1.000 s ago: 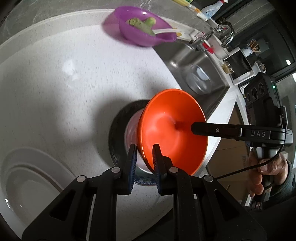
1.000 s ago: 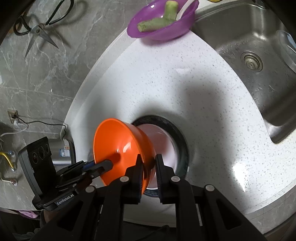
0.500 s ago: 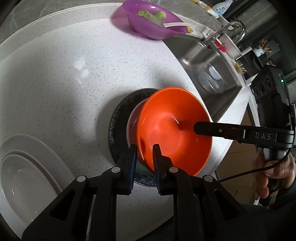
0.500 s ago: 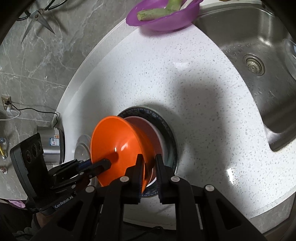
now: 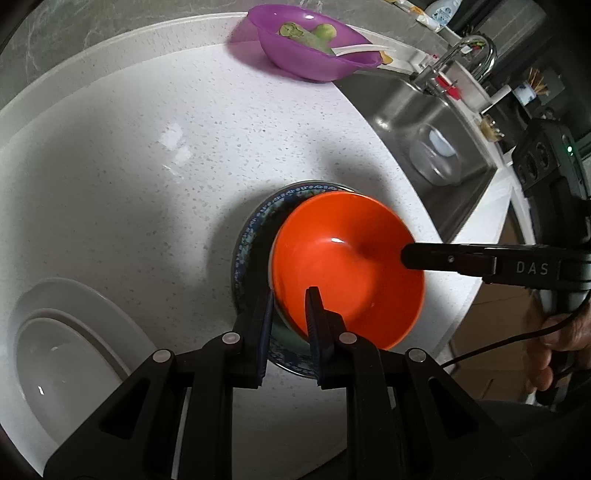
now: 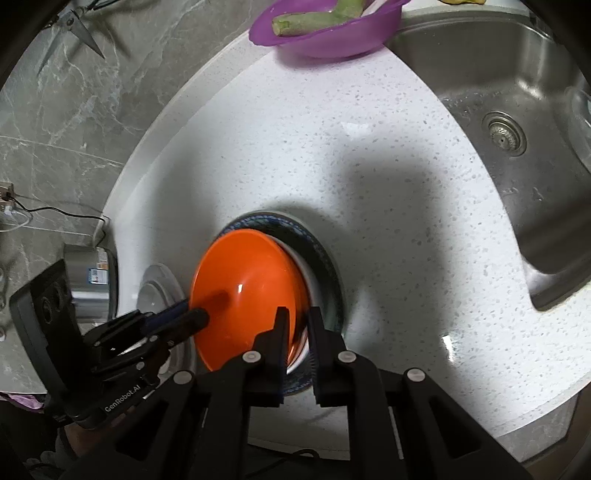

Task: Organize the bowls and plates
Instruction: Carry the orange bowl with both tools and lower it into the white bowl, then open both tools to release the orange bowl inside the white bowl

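Note:
An orange bowl [image 5: 347,266] [image 6: 251,288] hangs slightly tilted just over a white bowl [image 6: 309,271], which sits on a dark blue patterned plate [image 5: 255,229] [image 6: 295,225]. My left gripper [image 5: 291,299] is shut on the orange bowl's near rim. In the right wrist view it reaches in from the left [image 6: 192,317]. My right gripper [image 6: 298,317] grips the opposite rim, its jaws closing tight on it. In the left wrist view one of its fingers [image 5: 436,256] reaches into the bowl from the right. Whether the orange bowl touches the white one is unclear.
White plates [image 5: 55,350] are stacked at the counter's left end. A purple bowl [image 5: 314,55] [image 6: 325,29] with green vegetable pieces and a white spoon stands at the back. The steel sink [image 5: 424,122] [image 6: 517,166] lies to the right. A metal pot [image 6: 88,280] stands left.
The orange bowl has swung from steeply tilted toward level and sunk onto the white bowl and dark plate. Both grippers kept their hold on its rim.

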A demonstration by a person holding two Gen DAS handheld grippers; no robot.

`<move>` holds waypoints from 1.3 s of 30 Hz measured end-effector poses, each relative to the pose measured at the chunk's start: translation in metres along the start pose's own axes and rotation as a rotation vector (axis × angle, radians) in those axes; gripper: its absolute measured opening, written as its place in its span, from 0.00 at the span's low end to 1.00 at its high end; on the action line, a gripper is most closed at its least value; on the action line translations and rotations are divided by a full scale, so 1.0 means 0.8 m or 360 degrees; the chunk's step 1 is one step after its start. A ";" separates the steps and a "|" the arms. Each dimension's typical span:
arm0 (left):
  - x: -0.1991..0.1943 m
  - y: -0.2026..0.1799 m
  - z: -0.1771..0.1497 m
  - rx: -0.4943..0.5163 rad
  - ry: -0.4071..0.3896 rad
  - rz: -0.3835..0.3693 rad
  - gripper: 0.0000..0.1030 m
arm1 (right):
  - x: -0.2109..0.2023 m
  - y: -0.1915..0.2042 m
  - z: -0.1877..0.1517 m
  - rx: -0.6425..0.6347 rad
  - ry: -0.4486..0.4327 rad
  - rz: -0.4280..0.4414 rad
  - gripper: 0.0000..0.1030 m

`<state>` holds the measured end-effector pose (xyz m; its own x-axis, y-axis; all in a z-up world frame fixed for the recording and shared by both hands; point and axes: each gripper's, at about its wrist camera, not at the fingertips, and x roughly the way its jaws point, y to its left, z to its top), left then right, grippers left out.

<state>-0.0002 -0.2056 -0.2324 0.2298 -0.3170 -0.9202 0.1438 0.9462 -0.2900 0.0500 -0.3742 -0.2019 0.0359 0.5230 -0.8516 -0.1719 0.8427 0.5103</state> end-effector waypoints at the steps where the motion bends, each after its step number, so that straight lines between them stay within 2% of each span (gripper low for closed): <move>1: 0.001 -0.001 0.000 0.0011 -0.0001 0.0011 0.18 | 0.000 0.000 0.000 0.0000 0.0001 -0.0002 0.12; 6: -0.006 0.000 0.002 0.0019 -0.0047 0.0002 0.25 | 0.000 -0.001 0.000 0.0004 -0.0003 0.0004 0.12; 7: -0.011 0.000 0.002 0.0016 -0.0073 0.0002 0.31 | 0.000 -0.001 0.000 0.0010 -0.0002 0.0014 0.12; 8: -0.017 0.001 0.003 0.0013 -0.0097 0.0006 0.44 | -0.002 -0.002 0.000 0.0020 -0.0007 0.0027 0.12; 10: -0.028 0.004 0.003 -0.0006 -0.0152 0.0007 0.60 | -0.010 -0.003 -0.001 0.0021 -0.0032 0.0053 0.15; 12: -0.036 0.012 0.001 -0.0040 -0.0180 -0.0005 0.64 | -0.027 -0.005 0.001 0.0013 -0.0085 0.0114 0.16; 14: -0.042 0.022 -0.005 -0.0095 -0.0199 0.0008 0.73 | -0.045 -0.007 0.002 -0.0021 -0.0155 0.0141 0.38; 15: -0.044 0.027 -0.008 -0.0124 -0.0207 0.0017 0.73 | -0.056 -0.008 0.003 -0.0059 -0.0198 0.0110 0.58; 16: -0.046 0.034 -0.013 -0.0163 -0.0219 0.0029 0.73 | -0.064 -0.009 0.003 -0.0111 -0.0236 0.0070 0.72; 17: -0.046 0.038 -0.017 -0.0193 -0.0227 0.0039 0.73 | -0.070 -0.010 0.003 -0.0171 -0.0260 0.0036 0.75; 19: -0.043 0.046 -0.029 -0.0259 -0.0234 0.0073 0.73 | -0.074 -0.018 0.005 -0.0271 -0.0247 0.0000 0.76; 22: -0.037 0.046 -0.043 -0.0350 -0.0251 0.0096 0.73 | -0.065 -0.039 0.016 -0.0308 -0.0190 0.0035 0.76; 25: -0.026 0.047 -0.057 -0.0487 -0.0264 0.0047 0.73 | -0.048 -0.057 0.031 -0.0375 -0.0109 0.0044 0.75; 29: -0.019 0.043 -0.067 -0.0570 -0.0263 0.0071 0.73 | -0.031 -0.063 0.043 -0.0467 -0.0014 0.0100 0.70; 33: -0.020 0.045 -0.075 -0.0631 -0.0279 0.0110 0.71 | -0.013 -0.055 0.050 -0.0556 0.0086 0.0129 0.60; 37: -0.014 0.047 -0.079 -0.0667 -0.0257 0.0100 0.52 | 0.003 -0.045 0.051 -0.0611 0.0148 0.0151 0.57; 39: -0.013 0.046 -0.080 -0.0665 -0.0247 0.0109 0.52 | 0.008 -0.044 0.051 -0.0630 0.0174 0.0156 0.56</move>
<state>-0.0589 -0.1635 -0.2503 0.3712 -0.2288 -0.8999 -0.2705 0.9005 -0.3405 0.0965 -0.3951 -0.2203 -0.1003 0.5637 -0.8199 -0.5349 0.6643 0.5221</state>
